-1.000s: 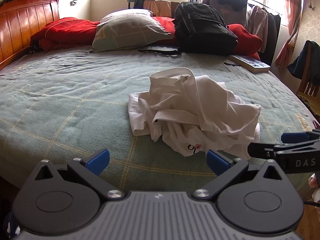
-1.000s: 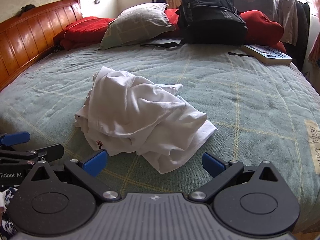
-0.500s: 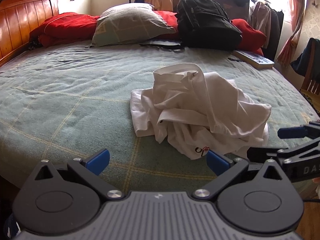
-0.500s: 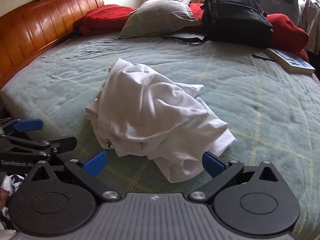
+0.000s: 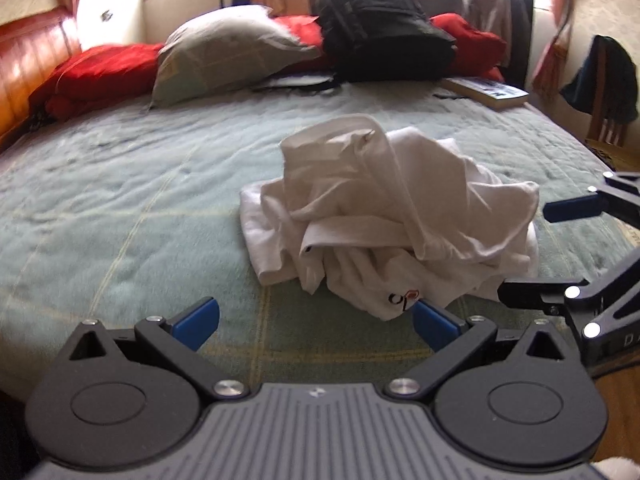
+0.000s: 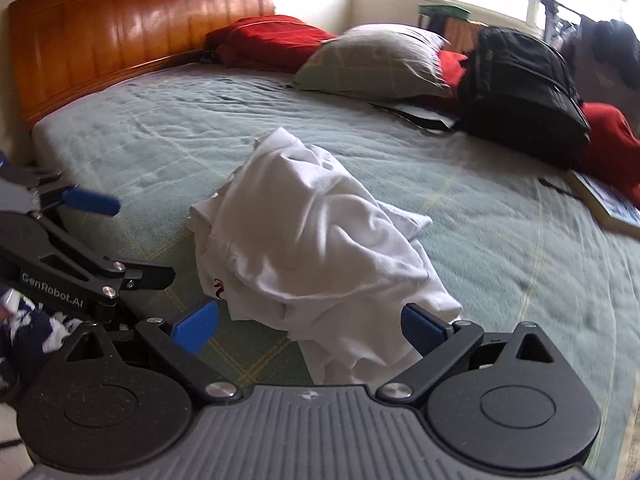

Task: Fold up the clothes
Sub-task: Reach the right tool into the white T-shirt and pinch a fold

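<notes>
bare green bedspread (image 5: 120, 208) rings the crumpled white shirt (image 5: 384, 216); pillow (image 6: 376, 64), backpack (image 6: 520, 88) and book (image 5: 486, 90) crowd the far edge.

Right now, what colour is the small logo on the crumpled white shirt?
Dark with a red accent, on the crumpled white shirt; the small logo shows best in the left wrist view.

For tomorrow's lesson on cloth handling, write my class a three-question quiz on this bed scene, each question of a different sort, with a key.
1. True or false: the white T-shirt lies folded flat on the green bedspread.
2. What stands beside the pillow at the far side of the bed? A) black backpack B) laundry basket C) lamp
3. Fill in: the jaws of the left gripper and the right gripper are both ____.

Key: 1 false, it is a crumpled heap; 2 A; 3 open.
</notes>
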### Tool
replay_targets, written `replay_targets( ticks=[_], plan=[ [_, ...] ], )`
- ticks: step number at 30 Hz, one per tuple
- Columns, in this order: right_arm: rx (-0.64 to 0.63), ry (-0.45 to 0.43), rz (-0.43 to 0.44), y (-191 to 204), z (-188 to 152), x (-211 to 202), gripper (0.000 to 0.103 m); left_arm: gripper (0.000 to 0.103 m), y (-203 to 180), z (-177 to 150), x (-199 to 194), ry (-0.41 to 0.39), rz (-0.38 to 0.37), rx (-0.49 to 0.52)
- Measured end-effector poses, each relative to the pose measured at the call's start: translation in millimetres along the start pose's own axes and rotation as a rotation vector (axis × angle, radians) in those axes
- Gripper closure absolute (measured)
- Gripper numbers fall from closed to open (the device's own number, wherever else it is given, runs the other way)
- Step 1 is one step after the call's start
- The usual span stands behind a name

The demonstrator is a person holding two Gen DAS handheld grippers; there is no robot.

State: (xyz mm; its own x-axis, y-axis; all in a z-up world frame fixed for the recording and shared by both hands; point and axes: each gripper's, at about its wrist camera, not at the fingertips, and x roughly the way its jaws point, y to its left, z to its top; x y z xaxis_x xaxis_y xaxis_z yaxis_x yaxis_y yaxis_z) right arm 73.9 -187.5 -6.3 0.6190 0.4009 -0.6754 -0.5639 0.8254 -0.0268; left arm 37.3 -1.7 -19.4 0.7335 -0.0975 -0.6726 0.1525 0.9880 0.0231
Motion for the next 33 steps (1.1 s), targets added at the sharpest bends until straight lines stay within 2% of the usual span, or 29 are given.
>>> replay_targets(
  ticks=[3,5,10,18,23,26,30,33],
  plan=[
    [-0.038,-0.005,0.023,-0.4,2.7,-0.4,0.012,0.001,1.1,-2.1,-1.5,-0.044,-0.059,0.064],
    [-0.063,-0.008,0.038,-0.6,4.5,-0.6,0.019,0.001,-0.6,-2.7,-0.6,-0.036,-0.080,0.114],
    [-0.117,0.002,0.031,5.6,8.7,1.4,0.034,0.001,-3.2,-4.5,-0.1,-0.037,-0.057,0.190],
    [-0.198,-0.050,0.019,11.3,11.1,-23.3,0.034,0.001,2.0,3.9,-4.6,-0.023,-0.054,0.225],
    [-0.291,-0.114,-0.006,24.7,14.3,-38.8,0.034,0.001,0.8,5.6,-10.8,-0.042,-0.046,0.249],
    [-0.359,-0.094,0.035,36.1,10.5,-34.0,0.036,0.001,0.3,4.8,-12.4,-0.047,-0.044,0.266],
    [-0.521,-0.060,-0.007,53.2,-0.8,-7.4,0.053,0.001,2.9,4.3,-13.8,-0.048,-0.037,0.274],
    [-0.597,-0.048,-0.077,57.8,-5.0,11.2,0.061,0.001,4.9,3.9,-14.8,-0.049,-0.033,0.280]
  ],
)
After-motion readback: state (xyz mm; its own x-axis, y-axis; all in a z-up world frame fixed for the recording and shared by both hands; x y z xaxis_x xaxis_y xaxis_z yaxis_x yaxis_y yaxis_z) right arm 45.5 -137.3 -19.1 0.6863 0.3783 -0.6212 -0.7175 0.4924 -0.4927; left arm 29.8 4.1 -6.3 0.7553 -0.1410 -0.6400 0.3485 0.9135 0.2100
